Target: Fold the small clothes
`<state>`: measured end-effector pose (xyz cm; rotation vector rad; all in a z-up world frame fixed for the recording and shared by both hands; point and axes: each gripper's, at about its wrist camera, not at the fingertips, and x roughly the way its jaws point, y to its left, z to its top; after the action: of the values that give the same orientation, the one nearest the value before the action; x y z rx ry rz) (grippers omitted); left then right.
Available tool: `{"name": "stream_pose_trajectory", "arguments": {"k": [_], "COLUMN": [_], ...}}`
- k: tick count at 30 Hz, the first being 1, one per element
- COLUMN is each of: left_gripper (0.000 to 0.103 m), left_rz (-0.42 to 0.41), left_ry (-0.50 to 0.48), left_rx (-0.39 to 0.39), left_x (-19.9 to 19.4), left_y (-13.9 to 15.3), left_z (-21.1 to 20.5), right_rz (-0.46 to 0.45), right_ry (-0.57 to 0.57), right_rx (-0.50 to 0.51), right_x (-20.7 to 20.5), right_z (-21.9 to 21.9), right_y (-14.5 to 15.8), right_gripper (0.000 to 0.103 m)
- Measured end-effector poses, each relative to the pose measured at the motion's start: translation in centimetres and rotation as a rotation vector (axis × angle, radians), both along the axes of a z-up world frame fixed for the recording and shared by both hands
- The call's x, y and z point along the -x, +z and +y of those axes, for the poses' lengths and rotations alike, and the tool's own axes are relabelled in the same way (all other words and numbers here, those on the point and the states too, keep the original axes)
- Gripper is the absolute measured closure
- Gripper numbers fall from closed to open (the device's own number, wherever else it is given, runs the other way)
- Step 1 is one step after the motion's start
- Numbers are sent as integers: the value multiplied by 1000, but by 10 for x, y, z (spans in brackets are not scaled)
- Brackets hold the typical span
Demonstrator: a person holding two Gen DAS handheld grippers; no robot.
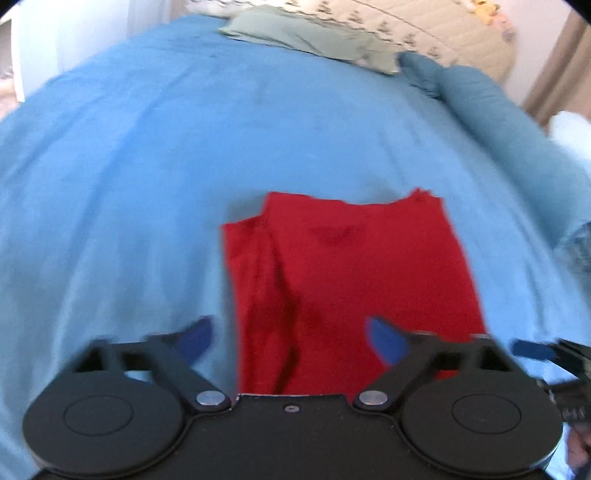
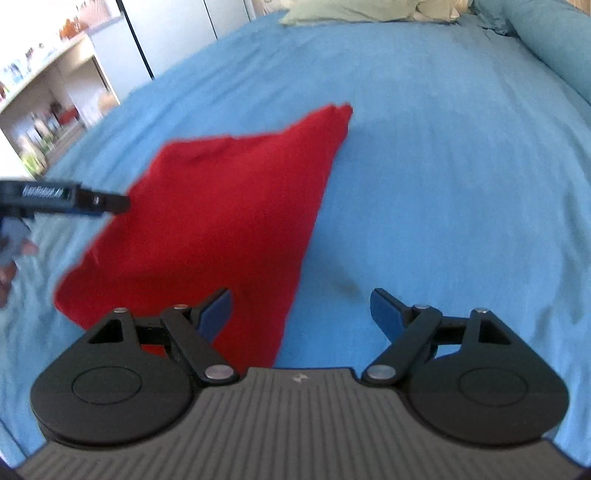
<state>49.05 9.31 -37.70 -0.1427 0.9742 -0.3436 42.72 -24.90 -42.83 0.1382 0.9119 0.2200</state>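
Blue-padded left gripper (image 1: 290, 338) stands with jaws wide apart, nothing clamped, over the near edge of the red garment (image 1: 351, 273). Right gripper (image 2: 301, 314) likewise gapes empty. The garment lies folded on the blue bedsheet (image 2: 443, 166), at ten o'clock from the right gripper.

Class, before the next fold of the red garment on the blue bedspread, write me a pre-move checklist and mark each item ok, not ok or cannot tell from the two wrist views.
1. Folded red fabric garment lies flat on the blue bedspread: ok.
2. Left tongs open, nothing between the pads: ok.
3. Right tongs open and empty: ok.
4. Garment edges lined up: not ok; a layer sticks out on its left side in the left wrist view.
5. Bedspread around the garment free of other items: ok; the grey-green pillow sits far off.
6. Layers underneath smooth: cannot tell.
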Motion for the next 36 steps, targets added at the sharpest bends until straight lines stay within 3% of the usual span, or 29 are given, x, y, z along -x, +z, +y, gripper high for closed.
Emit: {"name": "stream_pose_trajectory", "arguments": {"k": [3, 8, 12, 14, 16, 19, 27, 31, 36], "left_gripper": [2, 12, 13, 38, 53, 71, 75, 75, 75], "left_rz": [33, 153, 129, 109, 104, 92, 39, 23, 51], "left_ry": [-19, -41, -78, -108, -129, -122, -139, -160, -157], "left_rx": [-1, 105, 111, 89, 79, 71, 40, 52, 115], "left_x": [-12, -36, -35, -34, -33, -31, -9, 24, 86], "left_y": [-9, -40, -43, -40, -38, -31, 5, 29, 37], "left_z": [-1, 3, -3, -8, -13, -16, -36, -45, -73], "right_rz": [14, 77, 73, 78, 94, 65, -63, -83, -67], "right_ry": [12, -3, -33, -21, -19, -5, 86, 102, 77], "right_rx": [-63, -213, -324, -368, -391, -358, -249, -226, -225], "right_x": [-22, -58, -74, -81, -85, -80, -50, -20, 39], "right_z": [-5, -13, -15, -13, -9, -3, 15, 5, -26], "right_y": [2, -19, -32, -37, -43, -37, 21, 50, 68], "right_gripper": [6, 7, 14, 29, 47, 60, 65, 65, 65]}}
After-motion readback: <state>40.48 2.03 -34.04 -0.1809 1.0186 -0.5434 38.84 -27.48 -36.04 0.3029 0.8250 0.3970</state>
